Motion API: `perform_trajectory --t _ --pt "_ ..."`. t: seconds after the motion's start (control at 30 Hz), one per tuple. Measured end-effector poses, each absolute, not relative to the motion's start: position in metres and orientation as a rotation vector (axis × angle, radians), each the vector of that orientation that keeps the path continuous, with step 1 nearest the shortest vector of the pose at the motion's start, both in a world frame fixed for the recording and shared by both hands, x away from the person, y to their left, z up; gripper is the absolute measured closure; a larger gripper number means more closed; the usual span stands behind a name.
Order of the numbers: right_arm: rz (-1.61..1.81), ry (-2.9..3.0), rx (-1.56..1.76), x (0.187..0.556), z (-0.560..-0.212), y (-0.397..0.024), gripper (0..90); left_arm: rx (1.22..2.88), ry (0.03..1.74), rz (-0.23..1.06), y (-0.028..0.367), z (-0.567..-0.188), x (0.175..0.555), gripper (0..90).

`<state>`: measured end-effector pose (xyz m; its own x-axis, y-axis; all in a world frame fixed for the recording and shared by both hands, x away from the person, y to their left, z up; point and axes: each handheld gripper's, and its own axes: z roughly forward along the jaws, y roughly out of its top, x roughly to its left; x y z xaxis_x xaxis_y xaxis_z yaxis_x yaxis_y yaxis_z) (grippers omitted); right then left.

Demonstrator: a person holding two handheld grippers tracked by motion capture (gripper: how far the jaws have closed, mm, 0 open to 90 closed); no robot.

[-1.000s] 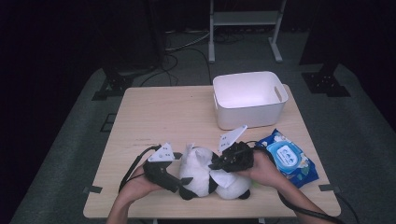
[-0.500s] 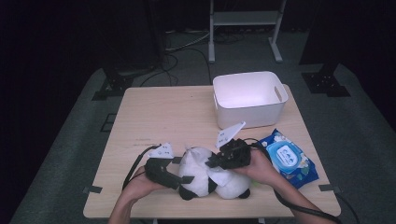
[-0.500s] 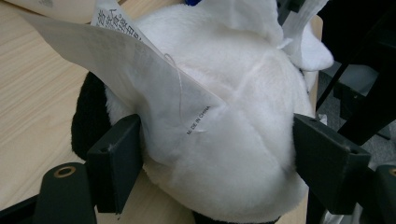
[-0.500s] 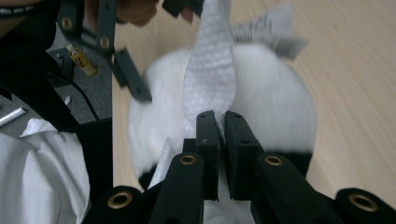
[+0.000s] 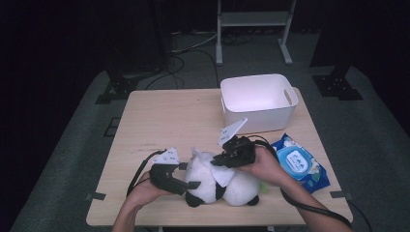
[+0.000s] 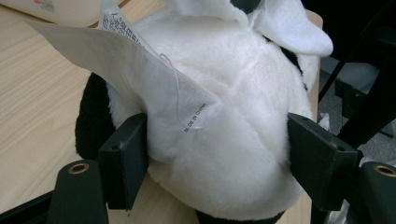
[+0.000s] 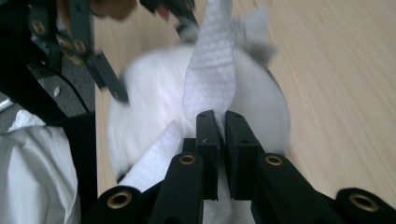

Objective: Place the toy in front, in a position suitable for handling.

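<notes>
the toy panda point(image 5: 217, 181) lies on the tabletop point(image 5: 164, 121). the left gripper point(image 6: 219, 154) has just been closing and hugs its body. the right gripper point(image 7: 222, 140) pinches a wipe point(image 7: 210, 70) tight. rub softly, and hold the toy steady.

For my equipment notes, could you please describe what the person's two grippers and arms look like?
Both the left gripper and right gripper are black with two blocky jaws, brass-ringed pivots, a grey triangular top plate and a trailing black cable. The forearms are bare, no sleeves.
</notes>
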<state>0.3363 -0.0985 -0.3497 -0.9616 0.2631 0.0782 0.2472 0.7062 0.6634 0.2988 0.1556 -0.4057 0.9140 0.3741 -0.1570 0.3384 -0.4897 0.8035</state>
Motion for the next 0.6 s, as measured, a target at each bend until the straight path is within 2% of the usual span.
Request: perform_trajectory --t 0.23,0.6 --pt "1.102 2.874 0.554 0.342 -0.36 -0.131 83.6 2.136 0.471 0.062 0.154 -0.404 0.297 27.5" --pt "1.149 2.863 0.491 0.354 -0.351 -0.089 83.1 2.141 0.45 0.07 0.157 -0.404 0.297 29.0"
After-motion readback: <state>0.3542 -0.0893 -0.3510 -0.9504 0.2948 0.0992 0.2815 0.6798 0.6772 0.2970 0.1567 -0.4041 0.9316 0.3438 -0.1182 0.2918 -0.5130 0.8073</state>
